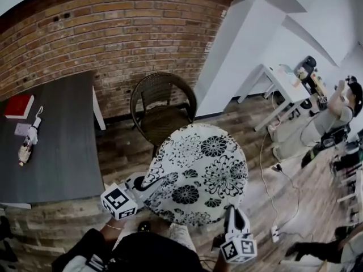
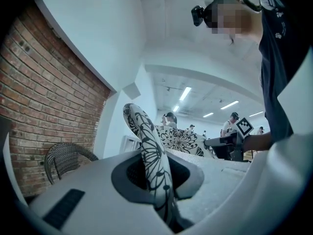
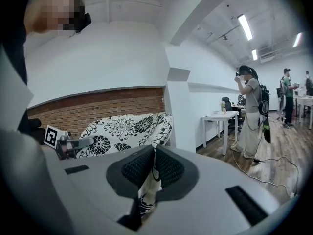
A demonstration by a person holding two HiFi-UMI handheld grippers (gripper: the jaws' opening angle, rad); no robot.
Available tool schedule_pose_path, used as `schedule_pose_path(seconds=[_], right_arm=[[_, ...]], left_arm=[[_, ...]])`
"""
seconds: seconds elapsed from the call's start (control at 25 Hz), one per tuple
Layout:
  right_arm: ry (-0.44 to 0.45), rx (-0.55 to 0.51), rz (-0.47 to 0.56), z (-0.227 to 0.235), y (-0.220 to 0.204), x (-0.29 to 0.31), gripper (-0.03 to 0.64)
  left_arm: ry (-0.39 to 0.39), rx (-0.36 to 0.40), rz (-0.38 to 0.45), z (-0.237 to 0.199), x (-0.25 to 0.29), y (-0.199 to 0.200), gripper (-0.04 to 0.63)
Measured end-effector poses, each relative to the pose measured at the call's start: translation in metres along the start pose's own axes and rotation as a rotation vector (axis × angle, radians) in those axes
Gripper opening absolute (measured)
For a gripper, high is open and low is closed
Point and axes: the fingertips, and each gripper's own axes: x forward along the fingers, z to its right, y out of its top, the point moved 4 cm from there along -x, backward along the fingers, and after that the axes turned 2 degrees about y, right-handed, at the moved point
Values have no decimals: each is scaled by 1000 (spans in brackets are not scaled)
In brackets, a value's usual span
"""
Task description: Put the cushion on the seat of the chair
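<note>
A round white cushion (image 1: 195, 174) with a black flower print hangs flat in the air, held at two edges. My left gripper (image 1: 136, 187) is shut on its left edge, and in the left gripper view the cushion (image 2: 151, 160) stands pinched between the jaws. My right gripper (image 1: 229, 217) is shut on the near right edge, where the cushion (image 3: 149, 175) fabric is clamped between the black pads (image 3: 168, 168). The brown wicker chair (image 1: 161, 109) stands just beyond the cushion against the brick wall, its seat (image 1: 164, 120) bare. The chair (image 2: 66, 160) also shows at the left in the left gripper view.
A dark grey table (image 1: 54, 140) at the left carries a red book (image 1: 19, 106) and small items. A white desk (image 1: 283, 86) stands at the right, with a person (image 1: 337, 115) beside it. Cables (image 1: 278, 174) lie on the wooden floor.
</note>
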Motion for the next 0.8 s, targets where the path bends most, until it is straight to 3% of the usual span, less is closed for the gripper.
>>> schedule_pose_path(seconds=[0.52,0.8], right_arm=[[233,-9,16,80,49,128,17],[331,25,-16,112,57,172,17]], left_arm=[[222,67,21,-24,70,33,12],[308,84,-14,-21,102,39,12]])
